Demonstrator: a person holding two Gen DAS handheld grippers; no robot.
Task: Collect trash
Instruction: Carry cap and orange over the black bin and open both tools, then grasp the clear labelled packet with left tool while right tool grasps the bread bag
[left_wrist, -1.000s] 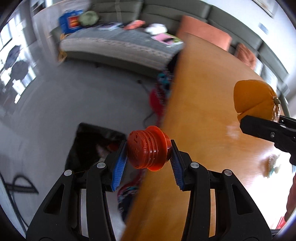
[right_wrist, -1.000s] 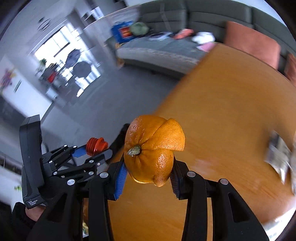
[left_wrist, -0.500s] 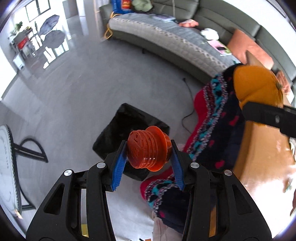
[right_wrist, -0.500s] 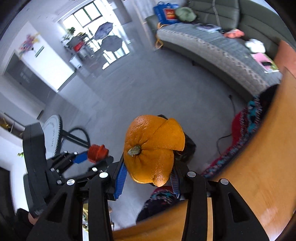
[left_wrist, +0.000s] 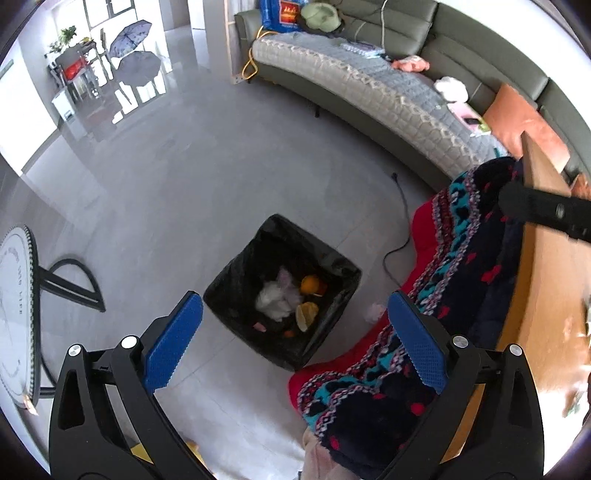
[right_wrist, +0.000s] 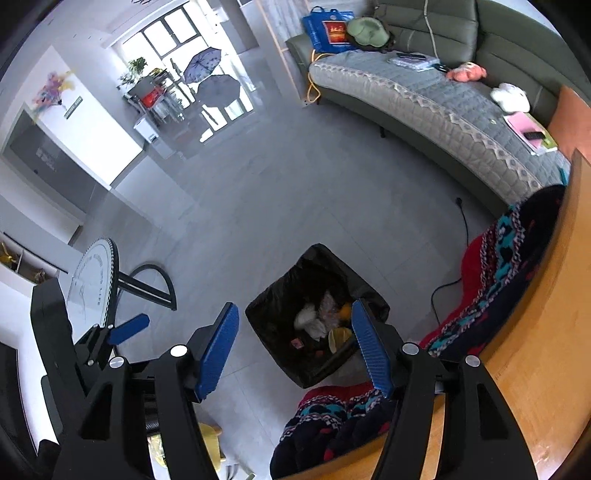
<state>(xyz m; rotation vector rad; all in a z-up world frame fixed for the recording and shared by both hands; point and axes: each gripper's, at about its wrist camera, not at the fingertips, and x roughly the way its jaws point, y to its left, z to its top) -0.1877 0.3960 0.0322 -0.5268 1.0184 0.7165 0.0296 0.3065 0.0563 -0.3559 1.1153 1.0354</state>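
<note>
A black-lined trash bin (left_wrist: 236, 291) stands on the grey floor below both grippers; it also shows in the right wrist view (right_wrist: 266, 317). Inside lie orange peel pieces (left_wrist: 309, 285), white crumpled tissue (left_wrist: 271, 299) and small red bits. My left gripper (left_wrist: 293, 336) is open and empty, above the bin. My right gripper (right_wrist: 295, 345) is open and empty, also above the bin. A fingertip of the right gripper (left_wrist: 546, 212) shows at the right edge of the left wrist view. The left gripper (right_wrist: 129, 326) shows at the left of the right wrist view.
A wooden table (left_wrist: 546, 295) runs along the right, with a red, blue and black patterned blanket (left_wrist: 461, 266) draped beside it. A black cable (left_wrist: 399, 243) lies on the floor. A grey sofa (left_wrist: 369, 85) stands behind. A round white stand (left_wrist: 14, 325) is at left.
Both grippers swung from the table to above the bin. The left let go of the red ribbed cap and the right let go of the orange peel; both now stand open.
</note>
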